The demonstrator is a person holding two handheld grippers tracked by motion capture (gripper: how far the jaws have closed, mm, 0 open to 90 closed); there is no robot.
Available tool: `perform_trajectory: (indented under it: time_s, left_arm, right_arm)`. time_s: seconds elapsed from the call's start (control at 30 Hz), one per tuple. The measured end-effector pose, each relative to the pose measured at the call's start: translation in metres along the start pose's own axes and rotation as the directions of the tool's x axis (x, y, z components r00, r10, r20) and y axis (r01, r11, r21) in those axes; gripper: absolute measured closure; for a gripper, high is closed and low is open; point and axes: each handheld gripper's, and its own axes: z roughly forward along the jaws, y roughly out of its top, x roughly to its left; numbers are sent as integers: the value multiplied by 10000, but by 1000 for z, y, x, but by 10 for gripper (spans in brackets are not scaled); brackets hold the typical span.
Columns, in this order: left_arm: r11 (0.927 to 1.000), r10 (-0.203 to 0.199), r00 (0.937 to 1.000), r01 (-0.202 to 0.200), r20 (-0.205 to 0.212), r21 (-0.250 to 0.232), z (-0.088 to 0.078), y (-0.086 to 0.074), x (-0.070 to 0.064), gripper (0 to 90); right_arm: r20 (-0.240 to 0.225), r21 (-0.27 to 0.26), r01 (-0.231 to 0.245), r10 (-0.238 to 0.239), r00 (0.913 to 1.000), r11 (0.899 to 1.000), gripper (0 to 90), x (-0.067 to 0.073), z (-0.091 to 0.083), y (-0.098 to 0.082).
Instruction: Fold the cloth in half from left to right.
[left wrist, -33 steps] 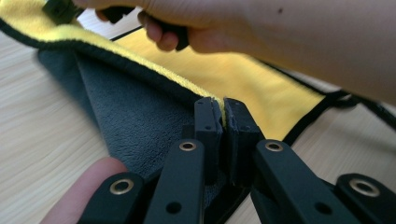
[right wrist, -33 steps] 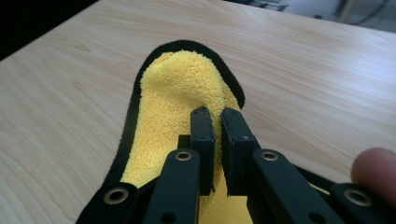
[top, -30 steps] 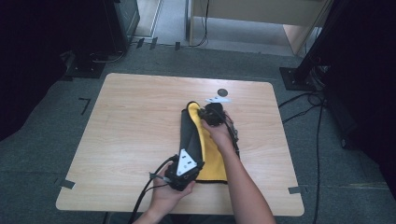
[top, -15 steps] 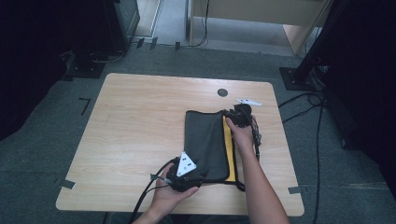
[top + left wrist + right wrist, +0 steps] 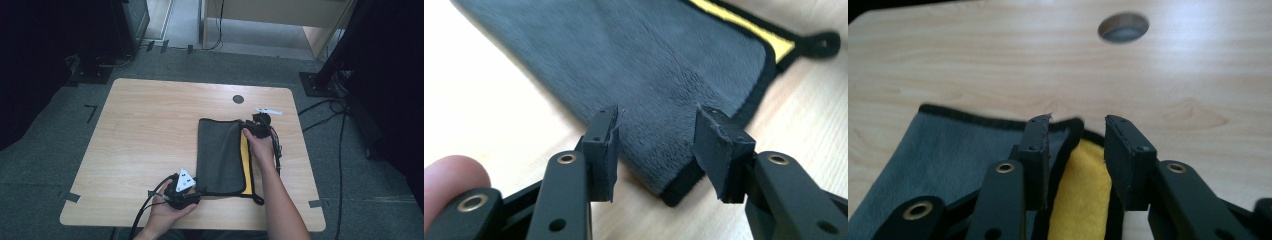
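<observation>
High view has the cloth (image 5: 220, 155) lying flat on the desk (image 5: 150, 130), right of centre, folded so the grey side faces up and a yellow strip (image 5: 244, 162) shows along its 3 o'clock edge. Your left tool (image 5: 192, 192) sits at the cloth's 7 o'clock corner, your right tool (image 5: 252, 126) at its 1 o'clock corner, near the round hole (image 5: 238, 99) in the desk. That diagonal hold makes sense for a fold: each hand controls one end, so the fabric lies straight rather than bunching.

From the left gripper view, your left tool (image 5: 656, 145) stands apart with the near grey corner below and between the jaws; the pads press on nothing. Its jaws have just been closing a little, though they have not clamped.

The right gripper view shows your right tool (image 5: 1077, 150) apart too, straddling the black-trimmed edge where the yellow layer (image 5: 1080, 195) meets the grey; the fabric lies between the jaws without being pinched. Its jaws have just been opening, and the cloth rests on the desk by its own weight.

My judgement: one fold is laid, and you are set to take fresh corners.
</observation>
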Motion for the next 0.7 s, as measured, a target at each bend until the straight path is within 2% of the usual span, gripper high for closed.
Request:
perform_trajectory:
  time_s: [0.03,0.1,0.13,0.23,0.3,0.33,0.4,0.5,0.6,0.7]
  left_arm:
    - [10000,-1,10000,1,48,44,2,-1,0,542]
    - [9998,30,9999,-32,96,188,4,-2,0,575]
    - [9997,39,9999,-42,120,222,5,-2,0,588]
    - [9996,71,10000,-73,68,257,5,-2,-1,617]
    - [9995,140,9999,-142,73,297,5,-3,-1,622]
    - [9994,166,9998,-168,54,314,6,-3,-1,621]
    - [9991,155,9998,-159,106,400,7,-3,-1,620]
    - [9990,-7,9998,-2,190,457,9,-4,0,612]
    - [9990,-20,9998,10,211,458,9,-4,1,597]
    - [9991,14,9998,-22,191,421,8,-5,1,585]
  right_arm:
    - [0,0,0,0,10000,10000,649,0,0,0]
    - [368,397,440,-455,9983,9982,825,0,4,-7]
    - [272,438,364,-377,9989,9984,855,-1,5,-8]
    - [294,541,256,-272,9992,9982,882,-3,7,-10]
    - [569,565,227,-259,9980,9981,889,-5,7,-11]
    - [923,520,334,-381,9950,9981,892,-5,8,-12]
    - [1111,534,490,-547,9923,9974,891,-6,9,-13]
    - [1385,576,412,-488,9892,9975,885,-5,11,-14]
    - [1848,400,205,-276,9824,9990,745,-4,13,-16]
    - [1790,156,163,-189,9837,9997,695,-5,6,-18]
